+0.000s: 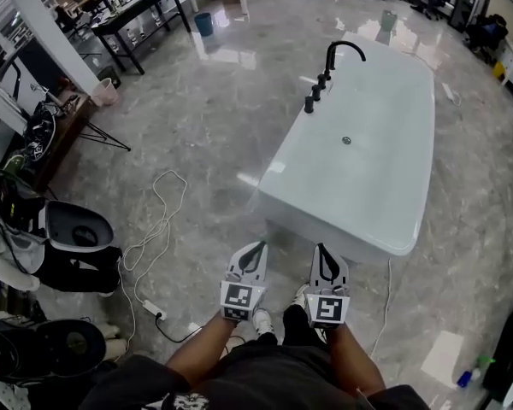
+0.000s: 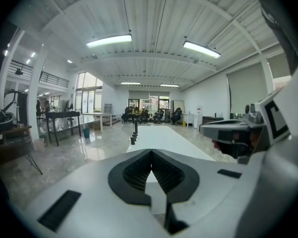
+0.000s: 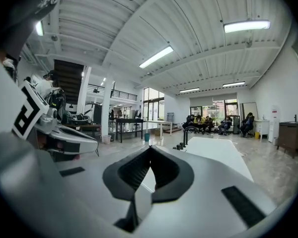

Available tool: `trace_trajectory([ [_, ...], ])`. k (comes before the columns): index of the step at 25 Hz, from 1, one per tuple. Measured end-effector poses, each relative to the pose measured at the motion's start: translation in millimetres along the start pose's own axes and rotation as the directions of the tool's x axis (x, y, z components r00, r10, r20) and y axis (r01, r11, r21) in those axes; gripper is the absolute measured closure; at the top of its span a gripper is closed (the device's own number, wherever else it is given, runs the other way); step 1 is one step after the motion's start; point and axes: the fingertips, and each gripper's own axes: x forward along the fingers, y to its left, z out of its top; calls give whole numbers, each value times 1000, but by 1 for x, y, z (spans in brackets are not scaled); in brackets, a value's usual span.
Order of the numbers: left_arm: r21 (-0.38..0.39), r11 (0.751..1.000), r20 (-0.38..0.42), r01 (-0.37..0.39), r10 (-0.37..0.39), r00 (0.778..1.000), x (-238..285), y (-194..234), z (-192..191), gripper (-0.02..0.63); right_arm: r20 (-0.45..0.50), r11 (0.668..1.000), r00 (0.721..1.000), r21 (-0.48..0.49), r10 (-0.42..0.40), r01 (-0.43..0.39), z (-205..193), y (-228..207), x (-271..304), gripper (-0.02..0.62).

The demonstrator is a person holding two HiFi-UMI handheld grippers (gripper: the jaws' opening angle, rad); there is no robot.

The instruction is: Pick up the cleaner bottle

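A small bottle with a blue and green top (image 1: 468,374) lies on the floor at the head view's lower right, too small to tell whether it is the cleaner bottle. Both grippers are held side by side close to the person's body, pointing at the white bathtub (image 1: 385,203). My left gripper (image 1: 255,247) is shut with nothing between its jaws, and its black pads meet at the tip (image 2: 151,152). My right gripper (image 1: 322,248) is likewise shut and empty (image 3: 150,148). Neither is near the bottle.
A black faucet (image 1: 338,56) stands on the tub's far left rim. White cables (image 1: 158,220) and a power strip (image 1: 152,309) lie on the marble floor at left. Dark equipment (image 1: 64,254) crowds the left edge. A black table (image 1: 141,11) and blue bin (image 1: 204,24) stand far back.
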Motion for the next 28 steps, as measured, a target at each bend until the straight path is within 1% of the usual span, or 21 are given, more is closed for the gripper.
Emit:
trace_trajectory([
  [3, -10, 999, -48, -33, 33, 998, 27, 5, -8, 600, -35, 998, 998, 13, 60, -59, -19, -12, 31, 580],
  [5, -13, 999, -77, -52, 51, 996, 45, 11, -22, 600, -55, 995, 994, 33, 98, -96, -36, -17, 54, 580],
  [9, -18, 995, -116, -96, 94, 989, 83, 23, -60, 600, -84, 986, 983, 50, 163, -159, -79, -20, 95, 580],
  [13, -32, 992, -165, -120, 113, 980, 103, 36, -105, 600, -137, 980, 972, 76, 190, -181, -120, -12, 115, 580],
  [16, -33, 991, -186, -128, 120, 975, 119, 53, -143, 598, -170, 976, 962, 69, 214, -205, -150, -1, 132, 580],
  [18, -33, 991, -202, -129, 120, 972, 133, 67, -177, 598, -173, 975, 960, 56, 222, -215, -172, 9, 146, 580],
  [20, -29, 992, -222, -126, 117, 968, 145, 79, -218, 593, -184, 973, 955, 40, 233, -229, -200, 20, 159, 580],
  [21, -24, 992, -232, -124, 115, 966, 150, 85, -241, 580, -192, 973, 953, 51, 232, -227, -215, 26, 163, 580],
  [24, -7, 992, -249, -124, 119, 961, 170, 103, -314, 508, -195, 975, 958, 110, 210, -191, -263, 41, 183, 580],
  [26, 9, 991, -249, -134, 132, 959, 183, 113, -364, 461, -216, 976, 955, 119, 206, -183, -300, 50, 196, 580],
  [28, 21, 989, -240, -144, 145, 960, 194, 119, -412, 430, -229, 976, 951, 118, 207, -184, -334, 57, 206, 580],
])
